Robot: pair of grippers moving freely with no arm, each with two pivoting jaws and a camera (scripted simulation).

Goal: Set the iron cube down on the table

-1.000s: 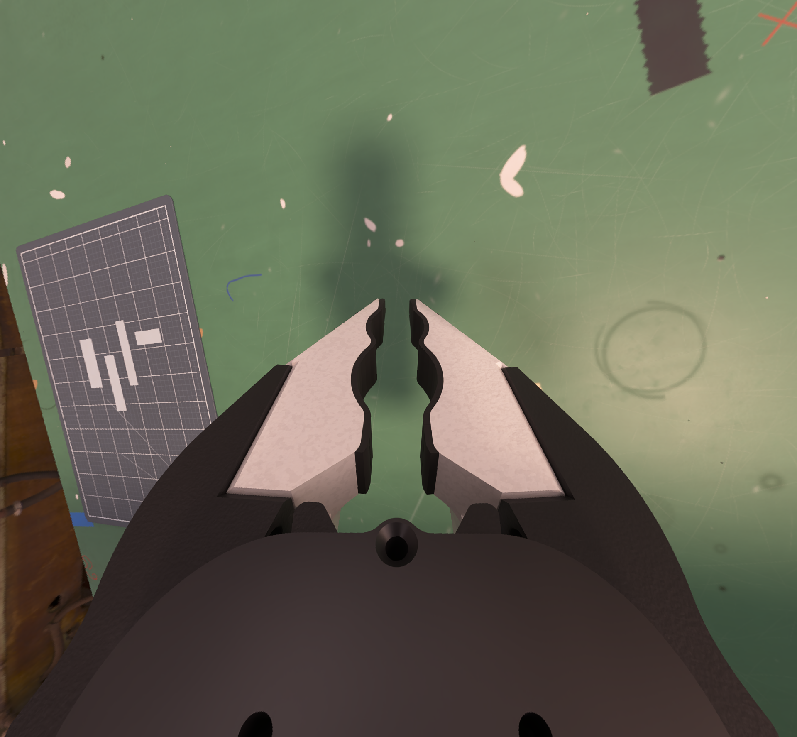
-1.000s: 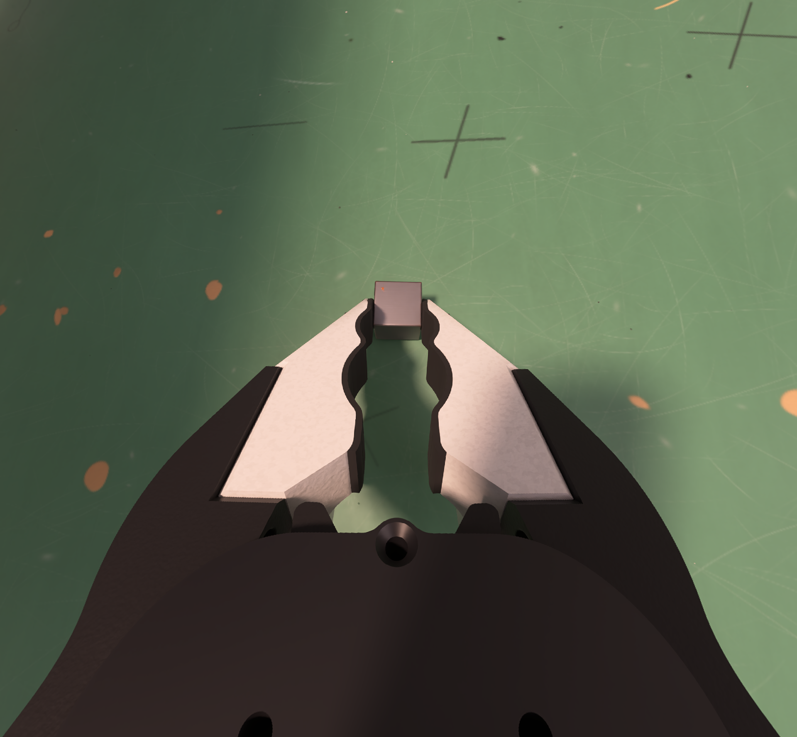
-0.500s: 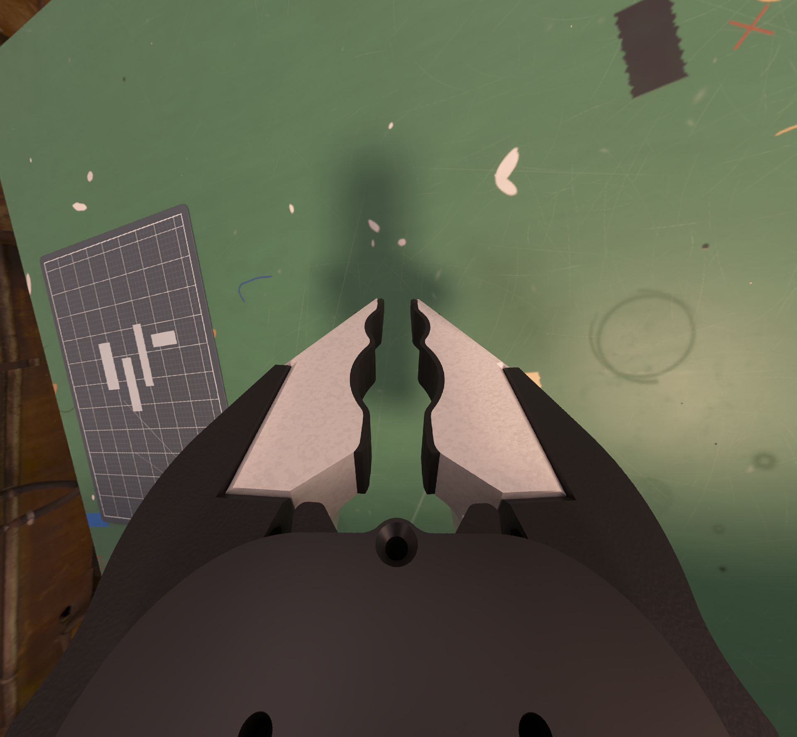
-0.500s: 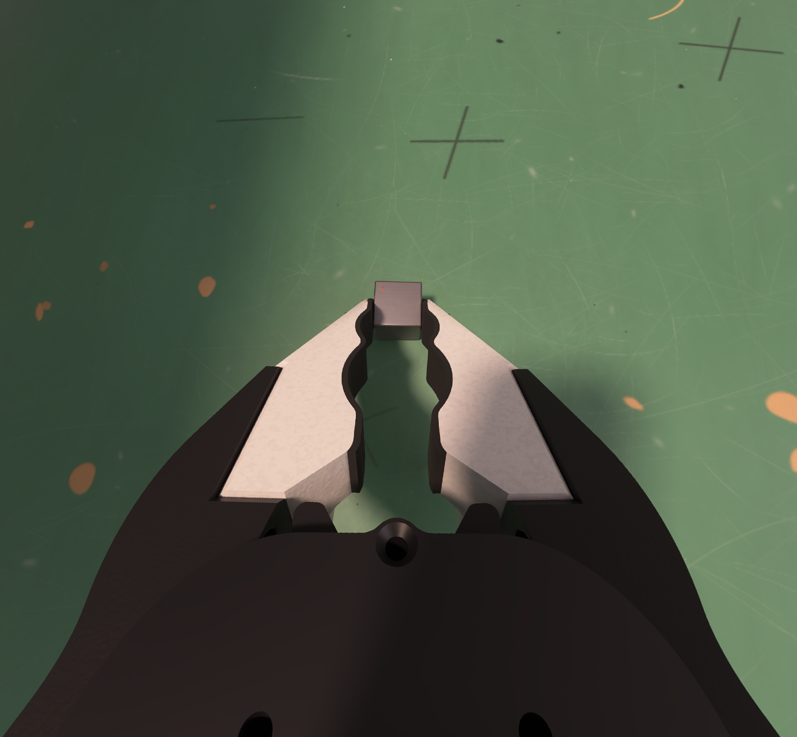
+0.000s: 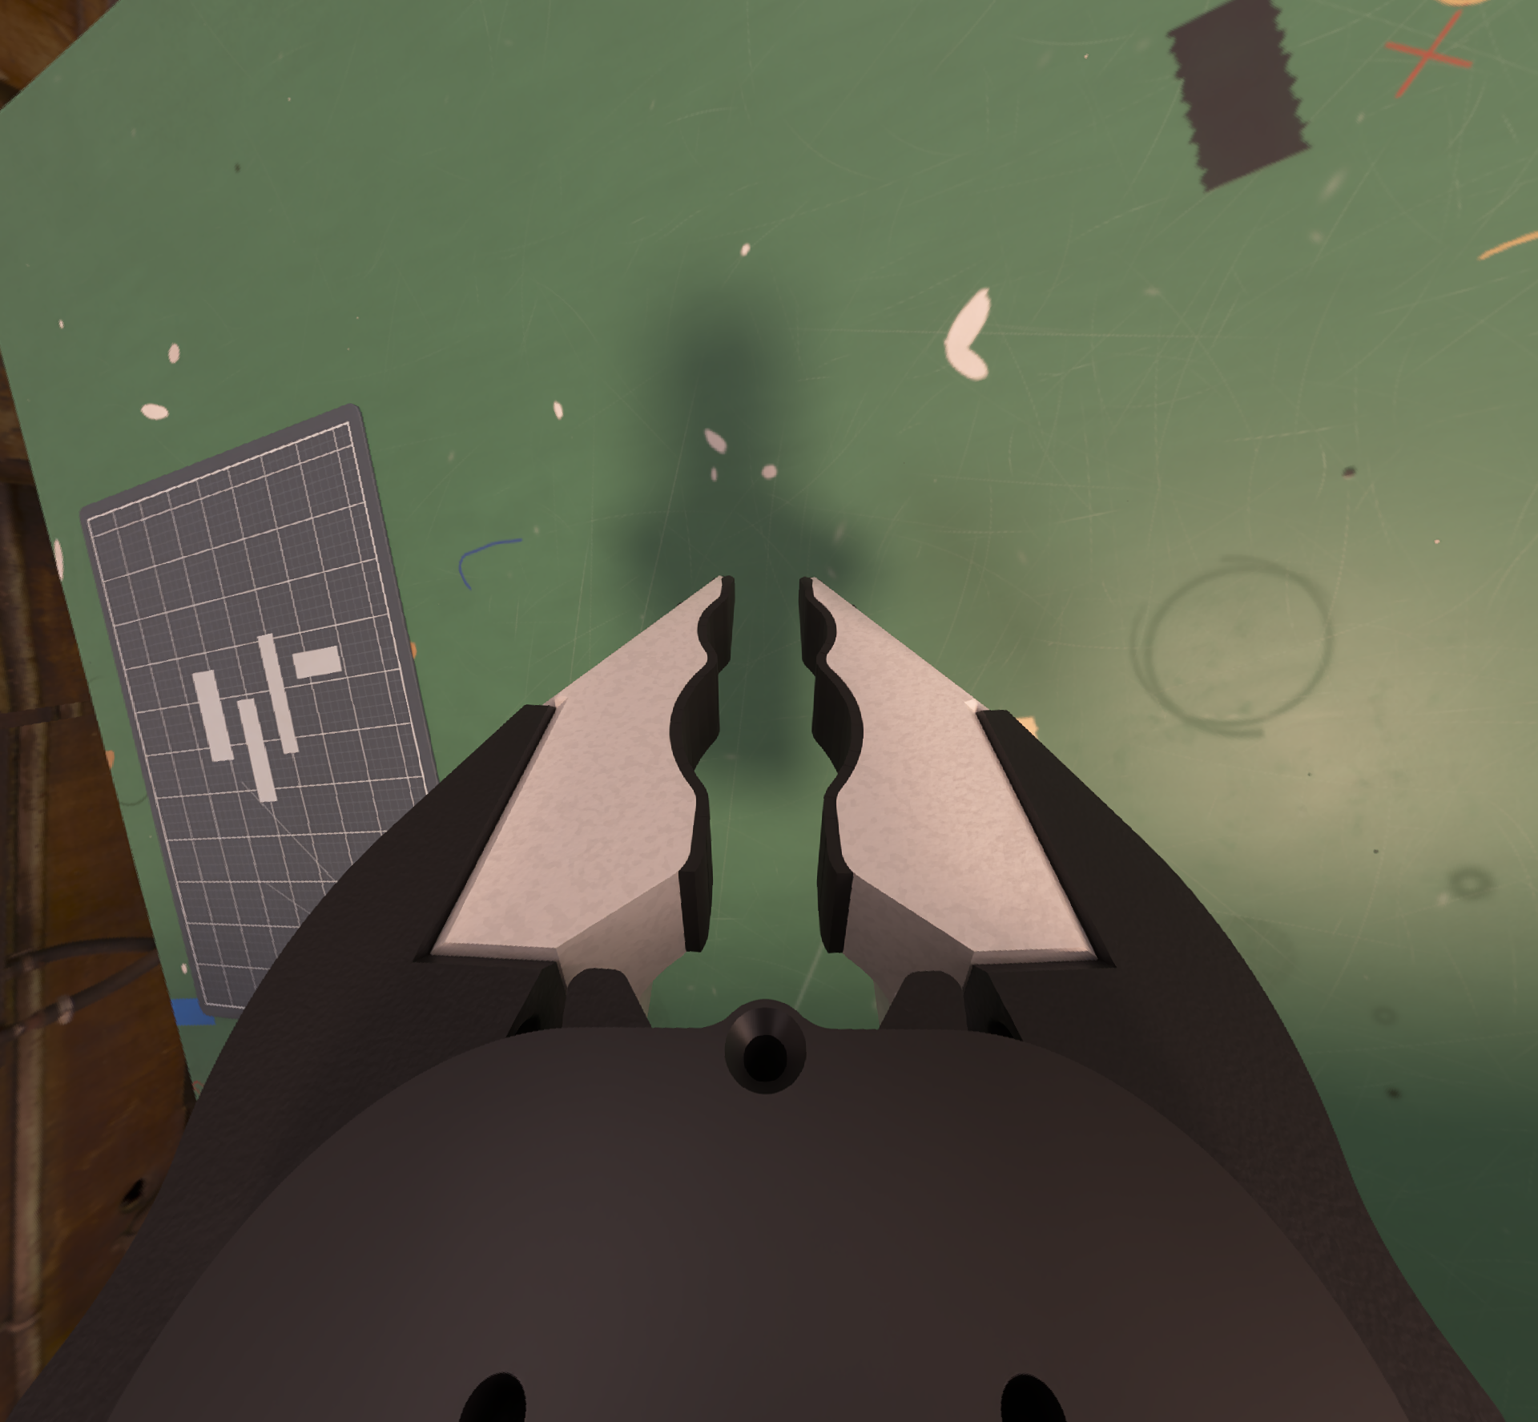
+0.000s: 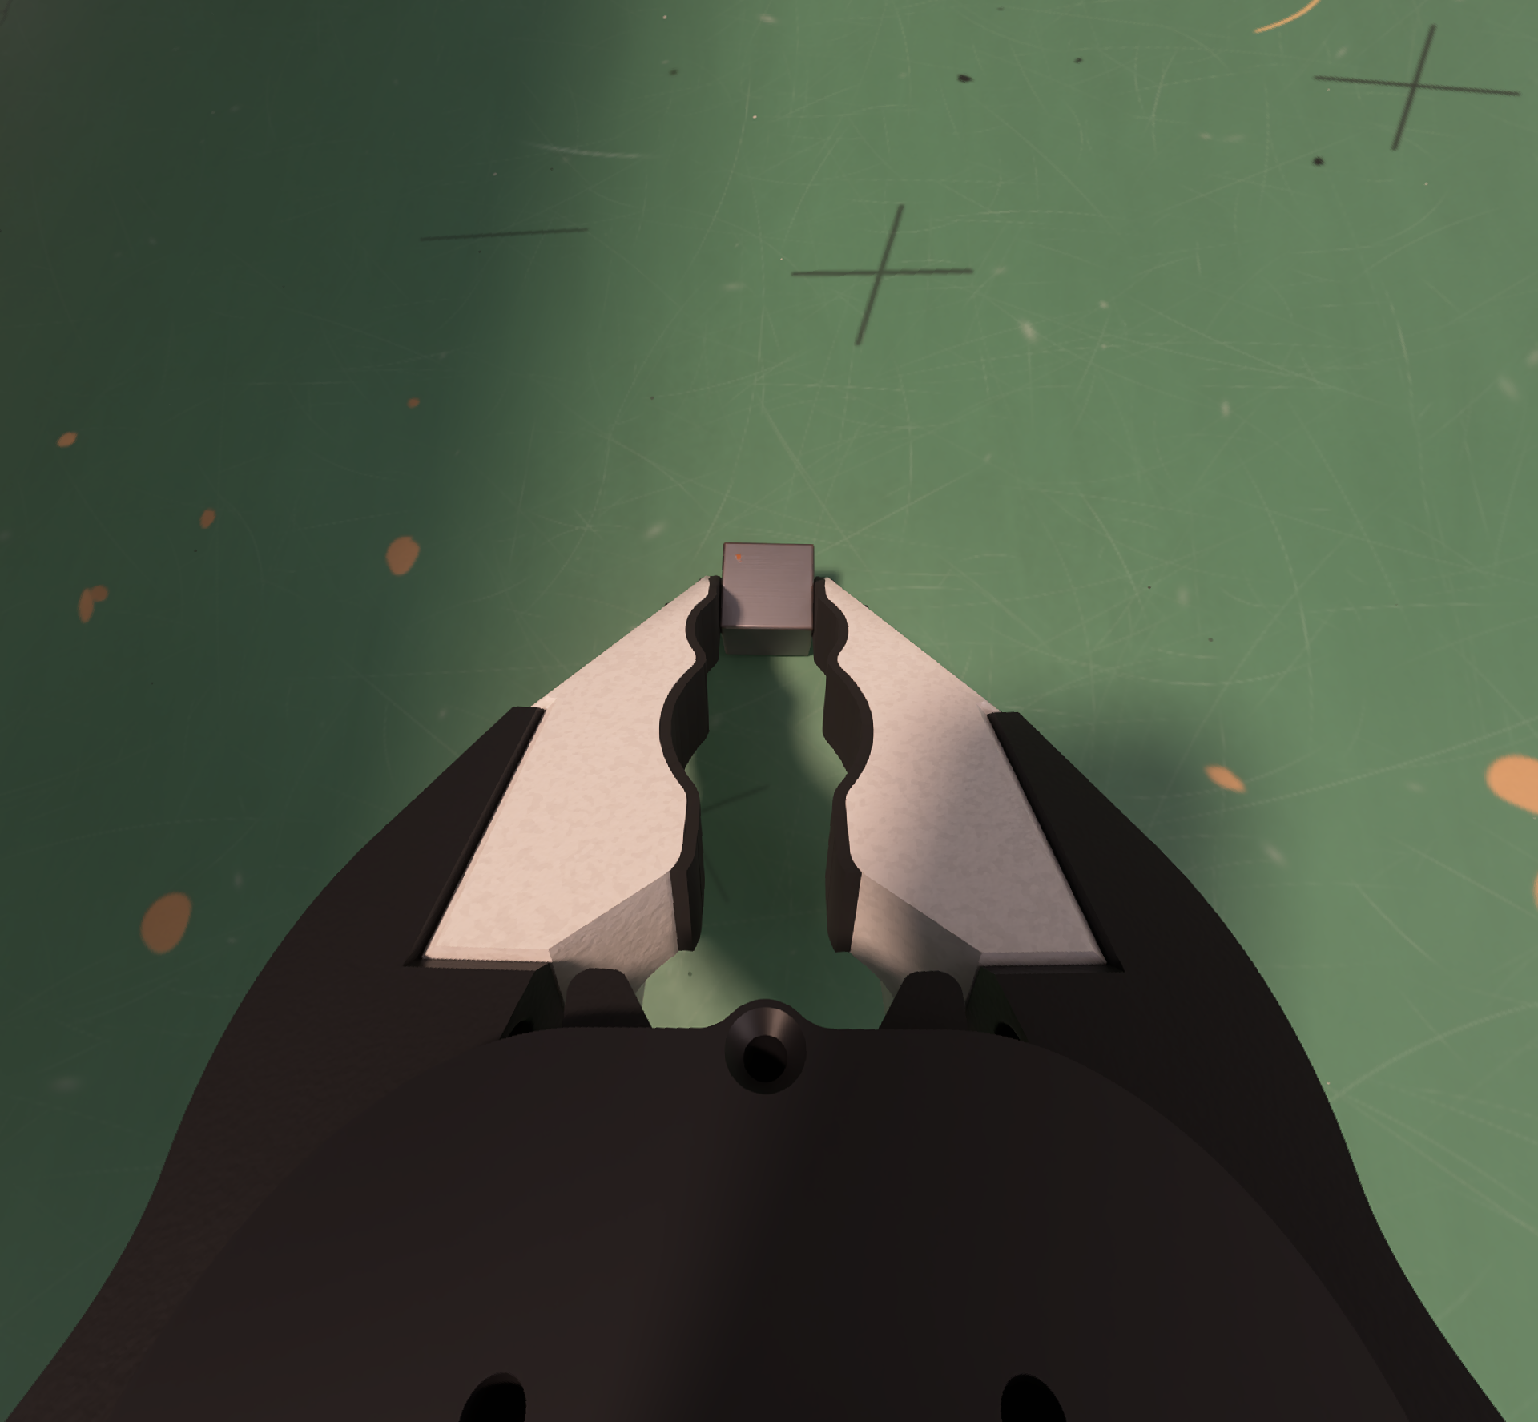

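The small dull-grey brushed-metal iron cube (image 6: 766, 590), sharp-edged, sits pinched between the right gripper's (image 6: 766, 591) pale fingertips above the scratched green desk (image 6: 1082, 466). The left gripper's (image 5: 766, 591) fingers stand slightly parted, empty.

Left gripper (image 5: 766, 591): has drifted over the green table (image 5: 832, 133); the grey grid mat (image 5: 250, 699) now sits further right and lower in its view, with more brown floor (image 5: 50, 966) showing left of that mat.
Right gripper (image 6: 766, 600): view shifted slightly; the orange paint spots (image 6: 403, 555) lie further left than before.
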